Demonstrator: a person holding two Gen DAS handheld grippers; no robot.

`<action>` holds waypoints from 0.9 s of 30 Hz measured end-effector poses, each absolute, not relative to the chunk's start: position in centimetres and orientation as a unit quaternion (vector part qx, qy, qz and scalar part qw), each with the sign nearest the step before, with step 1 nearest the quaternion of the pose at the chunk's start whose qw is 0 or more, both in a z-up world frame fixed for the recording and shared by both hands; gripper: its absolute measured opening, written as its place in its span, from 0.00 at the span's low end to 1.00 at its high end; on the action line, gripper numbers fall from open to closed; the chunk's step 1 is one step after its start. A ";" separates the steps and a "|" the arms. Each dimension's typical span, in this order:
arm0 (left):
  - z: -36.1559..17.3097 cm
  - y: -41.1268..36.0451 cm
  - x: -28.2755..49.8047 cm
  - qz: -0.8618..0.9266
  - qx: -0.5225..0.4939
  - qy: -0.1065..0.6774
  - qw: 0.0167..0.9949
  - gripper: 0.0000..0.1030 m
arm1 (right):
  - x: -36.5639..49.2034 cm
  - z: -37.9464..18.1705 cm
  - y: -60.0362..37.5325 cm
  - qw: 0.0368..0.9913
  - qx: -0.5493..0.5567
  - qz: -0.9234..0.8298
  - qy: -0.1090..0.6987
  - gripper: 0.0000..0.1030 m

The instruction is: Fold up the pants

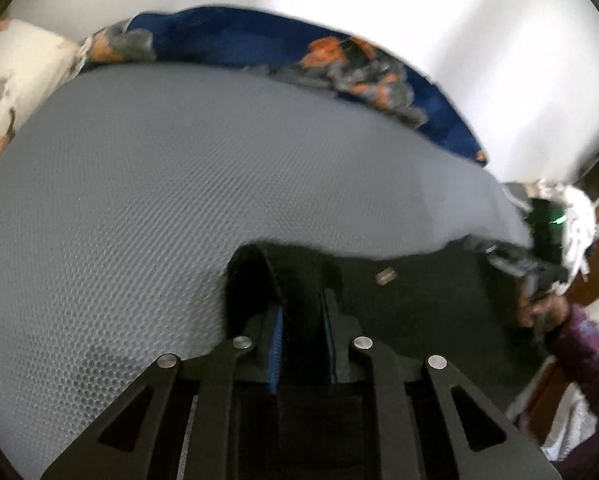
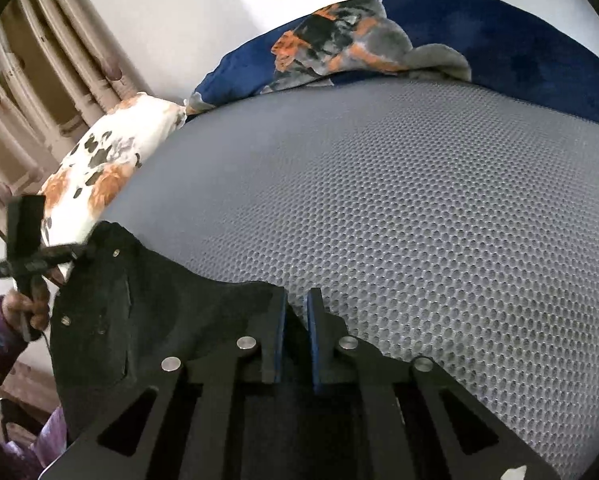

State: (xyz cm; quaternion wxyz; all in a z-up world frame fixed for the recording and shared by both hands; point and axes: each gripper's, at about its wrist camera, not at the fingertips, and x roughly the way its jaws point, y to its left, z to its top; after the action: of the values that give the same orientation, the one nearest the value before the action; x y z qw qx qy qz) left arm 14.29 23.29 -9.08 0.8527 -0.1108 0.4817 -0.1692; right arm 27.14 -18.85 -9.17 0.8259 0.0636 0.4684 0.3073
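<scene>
1. No brand, label or writing readable in either view. A small tan tag (image 1: 385, 277) sits on the dark cloth, too blurred to read.
2. Left gripper (image 1: 302, 320): jaws together, clamped on a fold of the black pants (image 1: 419, 304); blue pads press the cloth from both sides.
3. Right gripper (image 2: 297, 320): jaws nearly together, pinching the pants' (image 2: 147, 312) edge where it meets the grey mesh.
4. Pants lie on the near edge of the bed (image 2: 379, 200), on a grey honeycomb-mesh cover. Metal rivets & a pocket seam show in the right wrist view.
5. Seen from the right wrist view, the left gripper (image 2: 79, 254) bites the far corner of the pants, w/ the person's left hand (image 2: 25, 308) on its handle, purple sleeve below.
6. Seen from the left wrist view, the right hand (image 1: 543, 312) grips its tool at the pants' other end; blurred.
7. Around: blue blanket (image 2: 519, 56) w/ orange-grey flower print along the far side of the bed, white floral pillow (image 2: 111, 160) at its corner, beige curtain (image 2: 39, 72) behind, white wall.
8. Nothing lies on the mesh beyond the pants.
</scene>
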 end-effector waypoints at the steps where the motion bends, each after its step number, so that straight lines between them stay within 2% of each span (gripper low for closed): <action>1: -10.1 23.3 14.1 -0.171 -0.100 0.482 0.854 0.19 | 27.2 -9.2 -18.7 0.825 0.061 0.307 0.471 0.08; 4: -11.6 24.1 13.2 -0.178 -0.135 0.474 0.852 0.20 | 27.3 -9.2 -18.6 0.824 0.058 0.307 0.472 0.08; 8: -12.0 24.4 12.5 -0.179 -0.130 0.453 0.864 0.27 | 27.5 -9.1 -18.7 0.825 0.064 0.302 0.474 0.10; 10: -12.1 24.6 12.7 -0.179 -0.142 0.456 0.860 0.28 | 27.4 -8.6 -19.1 0.827 0.079 0.301 0.468 0.12; 12: -11.9 24.9 12.7 -0.178 -0.141 0.457 0.860 0.33 | 27.3 -8.0 -19.8 0.831 0.099 0.297 0.460 0.15; 14: -11.7 25.1 12.6 -0.170 -0.136 0.455 0.864 0.47 | 27.2 -7.2 -21.0 0.833 0.129 0.293 0.451 0.15; 16: -11.8 25.3 12.5 -0.163 -0.135 0.454 0.866 0.51 | 27.0 -6.6 -21.8 0.834 0.145 0.289 0.447 0.15; 18: -12.0 25.6 12.4 -0.162 -0.142 0.457 0.863 0.53 | 26.7 -6.2 -21.9 0.836 0.142 0.291 0.443 0.15; 20: -12.2 25.7 12.4 -0.151 -0.142 0.457 0.865 0.60 | 26.4 -6.4 -21.1 0.825 0.134 0.312 0.451 0.15; 24: -12.6 25.7 12.2 -0.141 -0.152 0.456 0.866 0.63 | 25.4 -8.1 -17.7 0.796 0.089 0.356 0.482 0.15; 27: -12.6 25.6 12.2 -0.129 -0.147 0.454 0.869 0.66 | 26.0 -9.4 -16.6 0.798 0.062 0.331 0.501 0.09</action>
State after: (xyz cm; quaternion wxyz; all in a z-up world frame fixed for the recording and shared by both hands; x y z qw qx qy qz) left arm 12.16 25.59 -12.58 0.8695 -0.1466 0.4539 -0.1287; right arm 26.03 -16.62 -9.39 0.7977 0.0620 0.5006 0.3305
